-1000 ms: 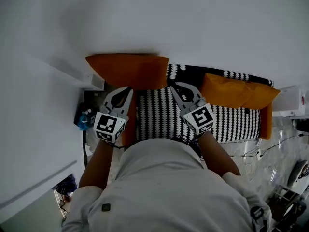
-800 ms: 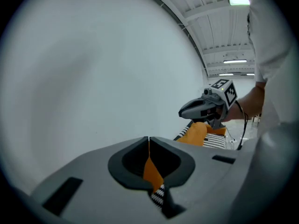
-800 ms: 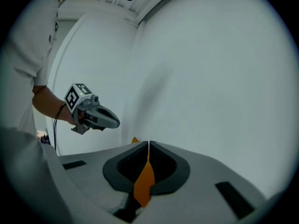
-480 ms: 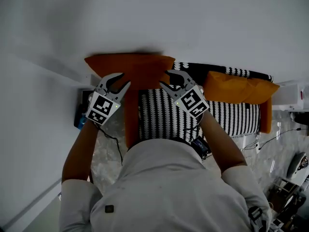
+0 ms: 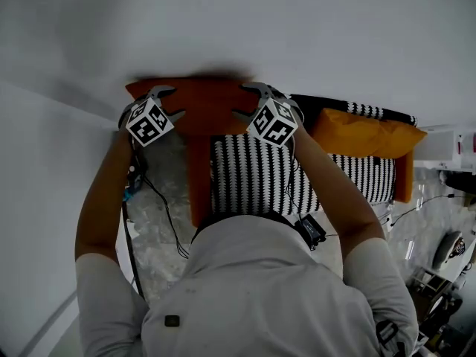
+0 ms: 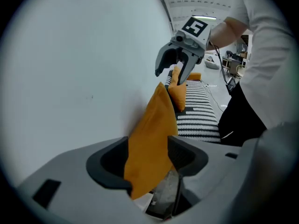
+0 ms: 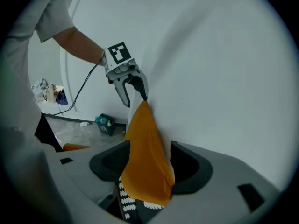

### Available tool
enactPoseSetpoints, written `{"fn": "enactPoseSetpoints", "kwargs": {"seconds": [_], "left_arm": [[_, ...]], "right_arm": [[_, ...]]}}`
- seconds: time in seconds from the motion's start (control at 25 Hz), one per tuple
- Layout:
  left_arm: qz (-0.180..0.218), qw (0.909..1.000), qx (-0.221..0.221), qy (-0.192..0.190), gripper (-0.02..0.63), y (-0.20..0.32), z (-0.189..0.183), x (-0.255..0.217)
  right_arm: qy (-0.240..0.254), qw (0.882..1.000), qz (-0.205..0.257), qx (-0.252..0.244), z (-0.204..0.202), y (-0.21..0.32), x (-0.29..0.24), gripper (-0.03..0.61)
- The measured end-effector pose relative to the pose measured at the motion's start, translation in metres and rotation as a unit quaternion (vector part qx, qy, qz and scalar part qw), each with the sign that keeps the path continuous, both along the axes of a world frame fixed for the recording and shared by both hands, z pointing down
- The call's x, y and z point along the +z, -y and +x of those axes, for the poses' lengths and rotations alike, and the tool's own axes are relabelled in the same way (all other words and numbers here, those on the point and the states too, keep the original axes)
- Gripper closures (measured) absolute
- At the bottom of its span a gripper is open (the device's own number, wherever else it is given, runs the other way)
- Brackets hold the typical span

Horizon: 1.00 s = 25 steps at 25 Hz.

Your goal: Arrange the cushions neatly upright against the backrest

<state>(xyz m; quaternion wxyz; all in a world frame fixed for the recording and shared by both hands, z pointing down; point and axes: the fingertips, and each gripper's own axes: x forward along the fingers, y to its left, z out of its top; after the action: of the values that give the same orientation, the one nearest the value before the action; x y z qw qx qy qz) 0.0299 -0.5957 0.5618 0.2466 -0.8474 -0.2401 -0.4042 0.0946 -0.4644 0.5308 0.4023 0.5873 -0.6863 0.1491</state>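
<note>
Your soft orange fabric cushion stands on edge at the striped sofa's left end, against the white wall, long axis left-right. Left gripper and right gripper have just opened wide, a cushion corner loose between each.

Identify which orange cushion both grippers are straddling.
The left cushion, against the wall: left gripper and right gripper, jaws just opened, straddle its ends. The right cushion lies apart.
</note>
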Motion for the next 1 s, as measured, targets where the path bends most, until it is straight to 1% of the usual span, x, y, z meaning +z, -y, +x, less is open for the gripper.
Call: {"fn": "enactPoseSetpoints", "kwargs": {"seconds": [0.12, 0.24, 0.4, 0.56, 0.64, 0.8, 0.88, 1.0], "left_arm": [[0.024, 0.9990, 0.016, 0.034, 0.351, 0.019, 0.007, 0.028], [0.055, 0.9957, 0.033, 0.067, 0.343, 0.039, 0.013, 0.054], [0.076, 0.9914, 0.042, 0.098, 0.333, 0.056, 0.026, 0.083], [0.110, 0.9814, 0.055, 0.147, 0.320, 0.070, 0.026, 0.117], [0.106, 0.9805, 0.049, 0.158, 0.319, 0.075, 0.028, 0.129], [0.087, 0.9821, 0.038, 0.163, 0.322, 0.076, 0.032, 0.143], [0.076, 0.9825, 0.033, 0.167, 0.354, 0.073, 0.028, 0.147], [0.051, 0.9849, 0.016, 0.165, 0.441, 0.070, 0.025, 0.147]], "right_arm": [[-0.005, 0.999, -0.045, -0.006, 0.009, 0.010, 0.032, 0.295], [-0.015, 0.996, -0.091, -0.011, 0.017, 0.017, 0.062, 0.290], [-0.035, 0.989, -0.142, -0.014, 0.030, 0.020, 0.097, 0.282], [-0.045, 0.985, -0.168, 0.004, 0.044, 0.021, 0.118, 0.281], [-0.044, 0.984, -0.169, 0.015, 0.051, 0.022, 0.125, 0.281], [-0.012, 0.982, -0.184, 0.025, 0.049, 0.019, 0.143, 0.282], [-0.003, 0.981, -0.195, 0.024, 0.043, 0.016, 0.148, 0.287], [-0.002, 0.979, -0.203, 0.020, 0.038, 0.012, 0.153, 0.351]]}}
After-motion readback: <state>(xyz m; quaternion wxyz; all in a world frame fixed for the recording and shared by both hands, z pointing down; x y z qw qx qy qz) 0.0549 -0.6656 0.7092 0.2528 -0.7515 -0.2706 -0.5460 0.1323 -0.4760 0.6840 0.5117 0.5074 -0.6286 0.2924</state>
